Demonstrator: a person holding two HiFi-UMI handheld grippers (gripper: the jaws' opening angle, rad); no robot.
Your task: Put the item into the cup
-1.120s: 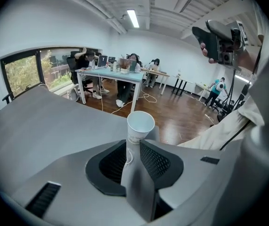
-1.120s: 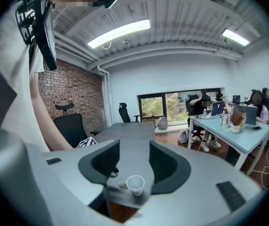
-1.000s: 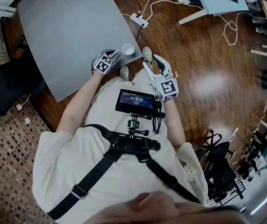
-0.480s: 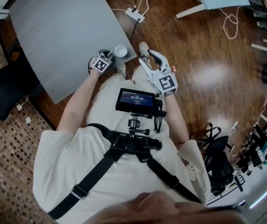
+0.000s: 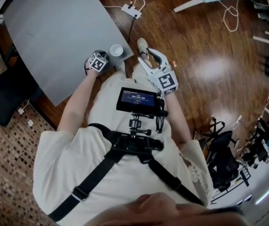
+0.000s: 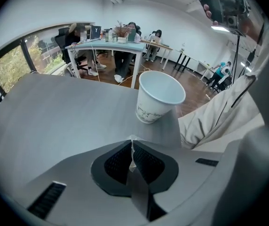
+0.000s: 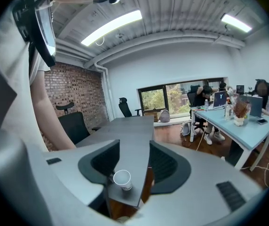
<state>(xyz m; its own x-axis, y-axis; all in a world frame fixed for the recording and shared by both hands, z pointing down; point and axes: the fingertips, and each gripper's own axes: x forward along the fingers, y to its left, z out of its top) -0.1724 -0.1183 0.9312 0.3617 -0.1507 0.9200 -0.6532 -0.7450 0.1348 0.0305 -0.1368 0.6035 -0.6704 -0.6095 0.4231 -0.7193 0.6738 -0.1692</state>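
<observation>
Near the right corner of the grey tabletop (image 5: 54, 41), on the side closest to the person, a white paper cup (image 5: 116, 50) stands upright with its mouth open upward. The left claw (image 5: 102, 58) lies just left of the cup, low over the tabletop and not touching the cup. Its own view shows the jaws pressed together on a thin pale item (image 6: 132, 160), pinched edge-on between the dark pads (image 6: 115, 164). What the item is cannot be told. In that view the cup stands just beyond the claw's tips, slightly to the right. The right claw (image 5: 149, 56) is held off the tabletop's edge, to the right of the cup, above the wooden floor (image 5: 195, 46). Its jaws stand apart with nothing gripped, and through the gap between them the cup shows at a distance on the tabletop's corner. A small screen (image 5: 137, 100) is mounted on the person's chest harness.
</observation>
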